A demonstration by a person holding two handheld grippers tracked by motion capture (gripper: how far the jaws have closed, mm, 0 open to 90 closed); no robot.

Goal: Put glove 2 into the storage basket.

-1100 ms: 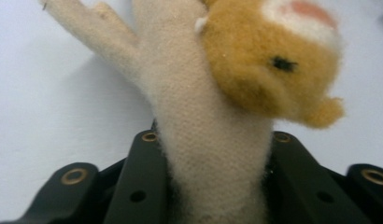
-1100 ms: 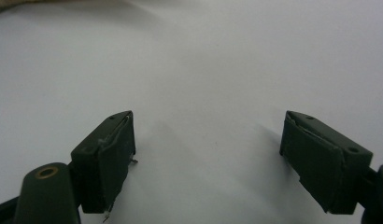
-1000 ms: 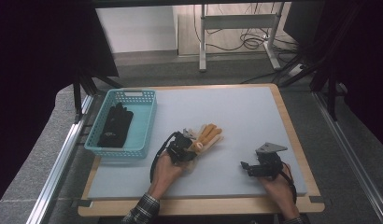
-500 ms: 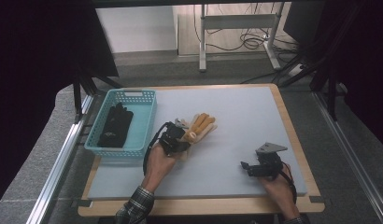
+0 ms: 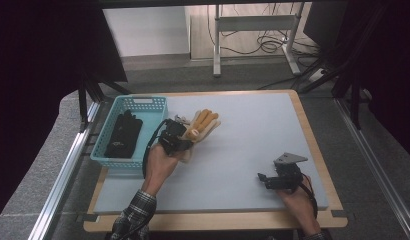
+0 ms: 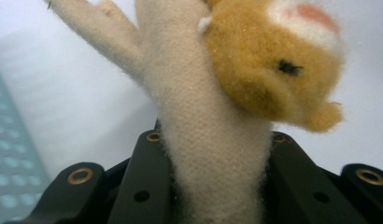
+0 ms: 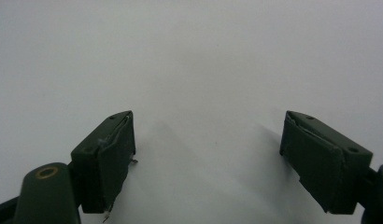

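A cream plush glove (image 5: 202,126) with tan fingertips and a small animal face hangs above the mat, just right of the blue basket (image 5: 143,102). My left gripper (image 5: 179,141) is shut on its cuff. In the left gripper view the cream fabric (image 6: 213,154) is pinched between both black jaws, with the tan face above them. A black glove (image 5: 124,134) lies inside the basket. My right gripper (image 5: 265,180) rests low near the front right of the table, and its jaws stand open (image 7: 208,154) over bare mat with nothing between them.
The pale blue-grey mat (image 5: 253,135) covers a wooden-edged table. The basket stands at its left edge beside a metal rail (image 5: 68,170). Behind the table a metal stand (image 5: 253,30) and cables sit on the floor.
My left gripper has lifted the plush glove and carried it away from the person and to the left, closer to the basket. The right gripper has stayed where it was.
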